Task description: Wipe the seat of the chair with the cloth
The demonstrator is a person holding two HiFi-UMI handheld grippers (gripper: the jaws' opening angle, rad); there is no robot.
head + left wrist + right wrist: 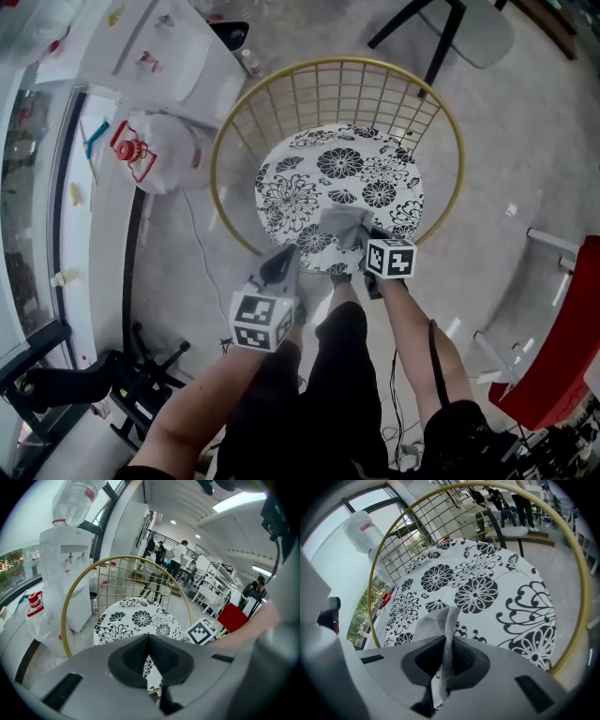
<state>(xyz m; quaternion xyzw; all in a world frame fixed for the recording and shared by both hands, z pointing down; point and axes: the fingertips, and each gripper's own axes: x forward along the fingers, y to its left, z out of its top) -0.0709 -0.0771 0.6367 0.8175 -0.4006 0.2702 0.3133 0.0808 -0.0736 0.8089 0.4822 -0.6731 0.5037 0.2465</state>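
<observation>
Jaws on the right gripper (446, 641) are clamped on a fold of the grey woven cloth (437, 623). Its loose end pokes out ahead of them and, as far as I can tell, rests on the near edge of the round white seat cushion with black flower print (347, 173). The left gripper (149, 641) has its jaws pressed together on nothing, hanging just short of that edge beside the right one.

My take: nearly the whole seat lies ahead of the cloth, unwiped. I'd tip the right jaws down so more cloth lies flat. Then push overlapping strokes toward the gold wire backrest (281, 84), stopping before the jaws knock the wires. Just the tip touching would only skim.
</observation>
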